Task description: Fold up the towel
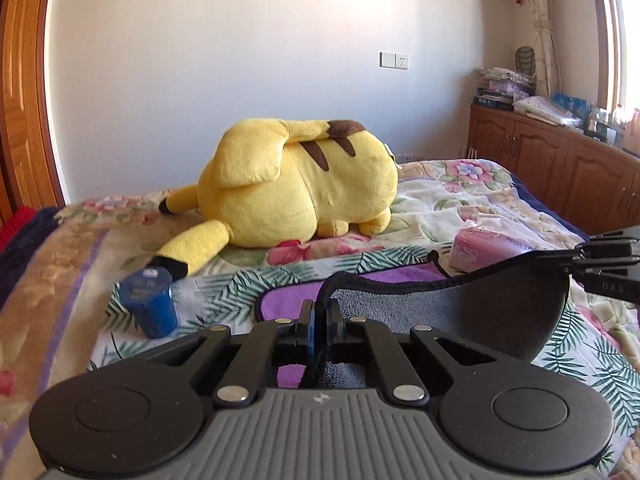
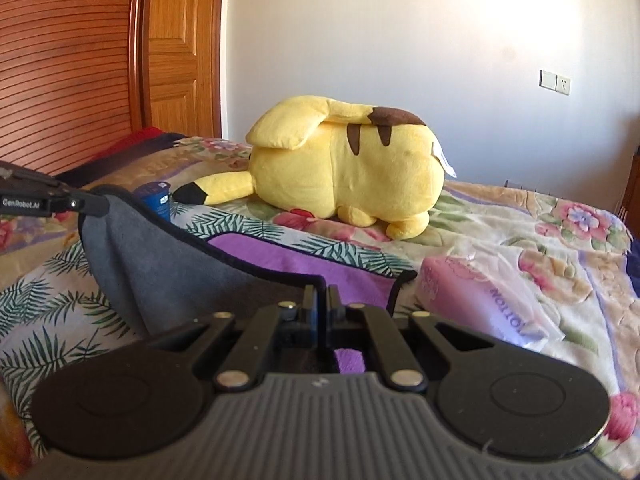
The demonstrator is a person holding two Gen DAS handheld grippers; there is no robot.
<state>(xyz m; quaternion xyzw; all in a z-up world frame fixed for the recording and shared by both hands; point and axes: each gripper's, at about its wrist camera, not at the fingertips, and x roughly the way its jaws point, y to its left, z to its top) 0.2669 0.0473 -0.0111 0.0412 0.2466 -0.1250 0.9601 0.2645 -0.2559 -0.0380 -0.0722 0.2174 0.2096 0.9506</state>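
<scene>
The towel (image 1: 432, 308) is purple on one face and grey on the other, with a black hem. It lies on the floral bed, its near edge lifted so the grey side faces me. My left gripper (image 1: 319, 316) is shut on the near left corner of the hem. My right gripper (image 2: 323, 300) is shut on the near right corner; it also shows at the right edge of the left wrist view (image 1: 600, 264). The left gripper shows at the left edge of the right wrist view (image 2: 94, 204). The purple face (image 2: 304, 264) lies flat beyond.
A big yellow plush toy (image 1: 304, 184) lies on the floral blanket (image 1: 460, 196) behind the towel. A blue can (image 1: 150, 304) stands left of the towel. A pink tissue pack (image 2: 484, 300) lies right of it. A wooden cabinet (image 1: 560, 168) stands far right.
</scene>
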